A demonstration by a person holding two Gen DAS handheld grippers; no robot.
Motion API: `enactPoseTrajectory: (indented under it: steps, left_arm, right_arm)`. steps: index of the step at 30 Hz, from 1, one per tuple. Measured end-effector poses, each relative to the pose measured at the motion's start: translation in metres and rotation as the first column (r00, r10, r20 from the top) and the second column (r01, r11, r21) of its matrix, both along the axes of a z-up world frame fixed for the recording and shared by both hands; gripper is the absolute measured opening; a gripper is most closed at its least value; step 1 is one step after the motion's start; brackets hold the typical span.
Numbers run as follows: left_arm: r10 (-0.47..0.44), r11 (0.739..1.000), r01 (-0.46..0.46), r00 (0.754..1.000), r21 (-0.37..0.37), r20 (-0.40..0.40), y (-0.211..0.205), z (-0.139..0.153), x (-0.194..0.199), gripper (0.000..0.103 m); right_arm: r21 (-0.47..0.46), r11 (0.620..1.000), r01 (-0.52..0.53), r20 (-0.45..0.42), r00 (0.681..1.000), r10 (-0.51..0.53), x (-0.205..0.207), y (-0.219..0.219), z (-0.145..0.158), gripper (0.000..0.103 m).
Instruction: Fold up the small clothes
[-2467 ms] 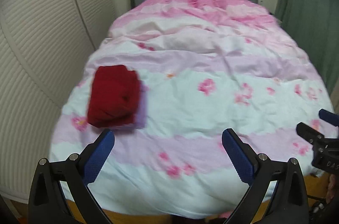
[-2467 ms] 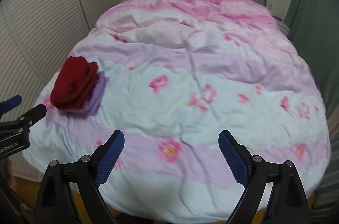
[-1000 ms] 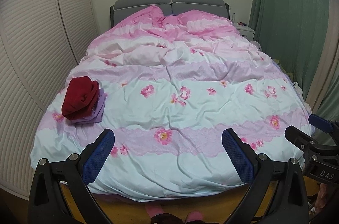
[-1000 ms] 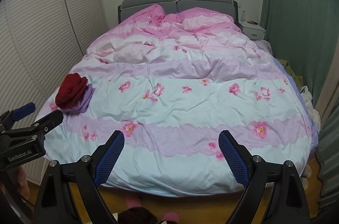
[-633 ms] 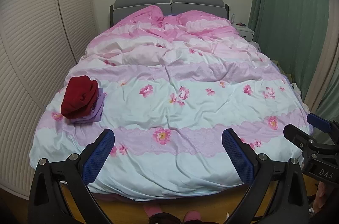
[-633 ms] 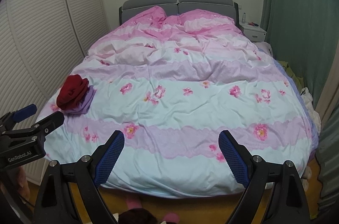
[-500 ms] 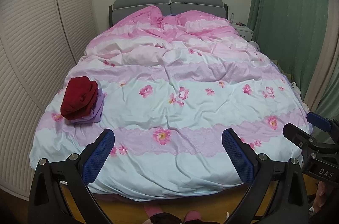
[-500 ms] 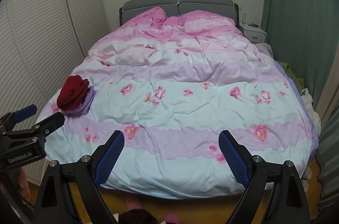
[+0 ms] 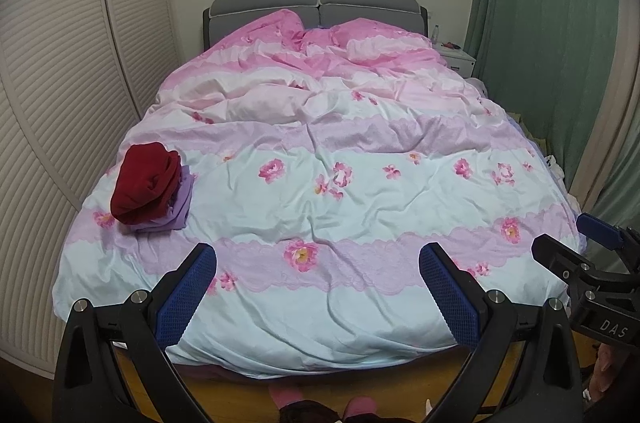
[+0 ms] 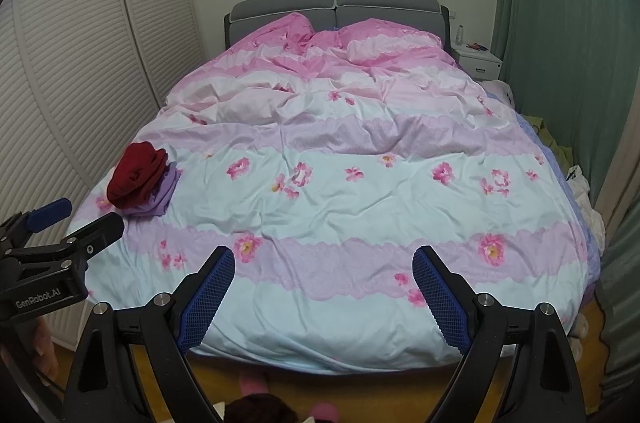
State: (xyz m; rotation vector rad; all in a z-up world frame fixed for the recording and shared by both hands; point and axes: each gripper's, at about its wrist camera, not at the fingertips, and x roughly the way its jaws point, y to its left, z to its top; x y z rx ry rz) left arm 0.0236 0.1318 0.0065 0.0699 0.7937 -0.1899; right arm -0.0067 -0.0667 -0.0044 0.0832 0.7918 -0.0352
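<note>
The left wrist view shows the right gripper (image 9: 600, 255) at its right edge, level with the bed's foot corner, while the right wrist view shows the left gripper (image 10: 68, 223) at its left edge, just below the folded clothes; the right view also takes in more of the white nightstand (image 10: 478, 63) and the loose laundry on the floor (image 10: 576, 183) between the bed and the green curtain (image 10: 560, 23). Both grippers hang off the foot of the bed, above the wooden floor (image 9: 420, 391), with their blue-padded jaws spread wide and holding nothing, touching nothing. The folded dark red garment (image 9: 146, 183) lies on top of a folded lilac garment (image 9: 180, 211), whose edge shows below and to the right of it; the small stack sits on the floral pink-and-white duvet (image 9: 340, 215) near the bed's left edge, beside the louvred wardrobe doors (image 9: 52, 83). The grey headboard (image 9: 316, 5) stands at the far end.
</note>
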Motion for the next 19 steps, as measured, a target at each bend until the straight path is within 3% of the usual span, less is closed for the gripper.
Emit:
enactPoseTrajectory:
  steps: [19]
  left_arm:
    - [-0.008, 1.0, 0.008, 1.0, -0.007, -0.005, -0.003, 0.0002, 0.0007, 0.103]
  right_arm:
    - [0.0, 1.0, 0.001, 0.001, 1.0, -0.001, -0.0008, -0.0013, 0.0006, 0.091]
